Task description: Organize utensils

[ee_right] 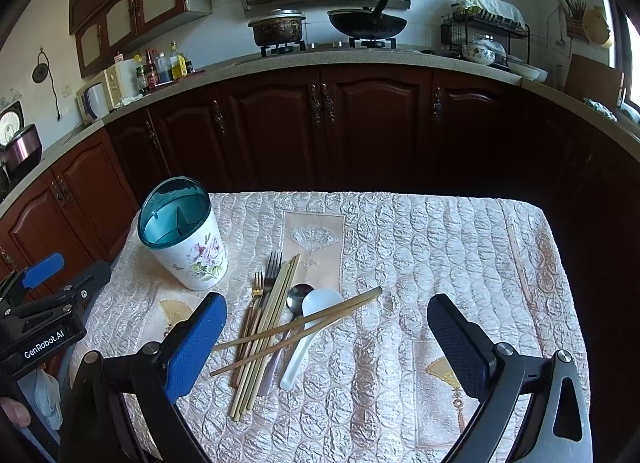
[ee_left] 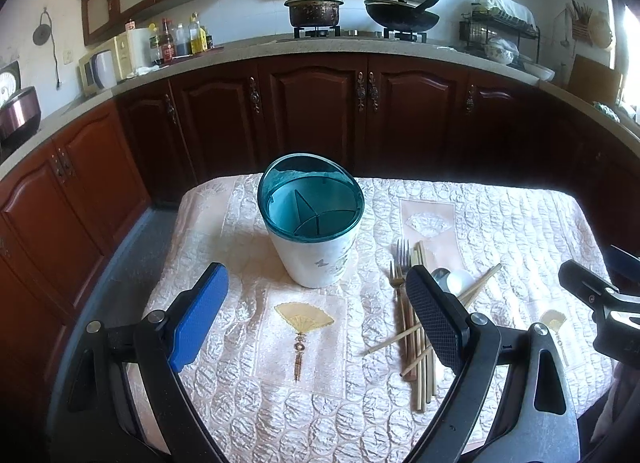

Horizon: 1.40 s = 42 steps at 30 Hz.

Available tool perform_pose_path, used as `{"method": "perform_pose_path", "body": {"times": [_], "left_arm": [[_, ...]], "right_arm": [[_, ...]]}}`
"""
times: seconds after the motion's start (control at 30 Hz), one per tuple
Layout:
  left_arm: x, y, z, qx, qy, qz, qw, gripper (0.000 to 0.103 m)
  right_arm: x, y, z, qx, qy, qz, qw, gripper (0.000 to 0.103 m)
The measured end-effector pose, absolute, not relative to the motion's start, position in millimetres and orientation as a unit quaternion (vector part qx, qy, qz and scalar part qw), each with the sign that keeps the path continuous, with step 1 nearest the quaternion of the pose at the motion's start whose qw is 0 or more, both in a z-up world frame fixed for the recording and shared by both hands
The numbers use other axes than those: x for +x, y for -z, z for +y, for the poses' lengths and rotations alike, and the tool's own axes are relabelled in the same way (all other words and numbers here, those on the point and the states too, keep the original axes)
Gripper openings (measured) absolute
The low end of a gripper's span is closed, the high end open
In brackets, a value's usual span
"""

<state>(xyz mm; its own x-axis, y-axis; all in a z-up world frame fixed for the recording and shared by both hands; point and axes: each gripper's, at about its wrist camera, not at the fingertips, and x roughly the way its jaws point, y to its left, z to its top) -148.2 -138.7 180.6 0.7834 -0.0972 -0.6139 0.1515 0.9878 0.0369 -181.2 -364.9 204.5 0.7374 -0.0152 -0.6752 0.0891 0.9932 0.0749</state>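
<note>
The utensils lie in a small pile on the table (ee_right: 460,231), near the middle and a bit toward the near edge, and none are in the holder (ee_right: 182,235) yet. The holder stands upright toward the far left corner, with its blue top open and walls inside that split it into parts. In the pile, most of the chopsticks (ee_right: 276,311) and the two forks (ee_right: 272,267) point from the near edge to the far edge. Two more chopsticks (ee_right: 304,327) lie slanted across them, from near left to far right. The metal spoon (ee_right: 298,295) and the white spoon (ee_right: 316,303) lie beside the straight ones, bowls at the far end. The right gripper (ee_right: 332,339) is wide open and holds nothing. It hangs over the near edge, and the pile sits just ahead of it, closer to its blue finger. The left gripper (ee_left: 320,319) is wide open too and holds nothing. It faces the holder straight on, and the pile (ee_left: 416,315) is off to its right, partly hidden by its black finger. So I think the right gripper is better placed to pick first. The slanted chopsticks lie on top, so they look like the easy ones to take, and the fingers should close across them, not along them. Then they must go left and far to reach the holder.
</note>
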Motion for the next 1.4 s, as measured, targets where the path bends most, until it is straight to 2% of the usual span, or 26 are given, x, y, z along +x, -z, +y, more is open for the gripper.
{"method": "perform_pose_path", "body": {"times": [1.4], "left_arm": [[-139.9, -169.7, -152.6, 0.024, 0.114, 0.348, 0.930, 0.091]], "right_arm": [[-169.1, -185.7, -356.8, 0.039, 0.035, 0.382, 0.923, 0.101]]}}
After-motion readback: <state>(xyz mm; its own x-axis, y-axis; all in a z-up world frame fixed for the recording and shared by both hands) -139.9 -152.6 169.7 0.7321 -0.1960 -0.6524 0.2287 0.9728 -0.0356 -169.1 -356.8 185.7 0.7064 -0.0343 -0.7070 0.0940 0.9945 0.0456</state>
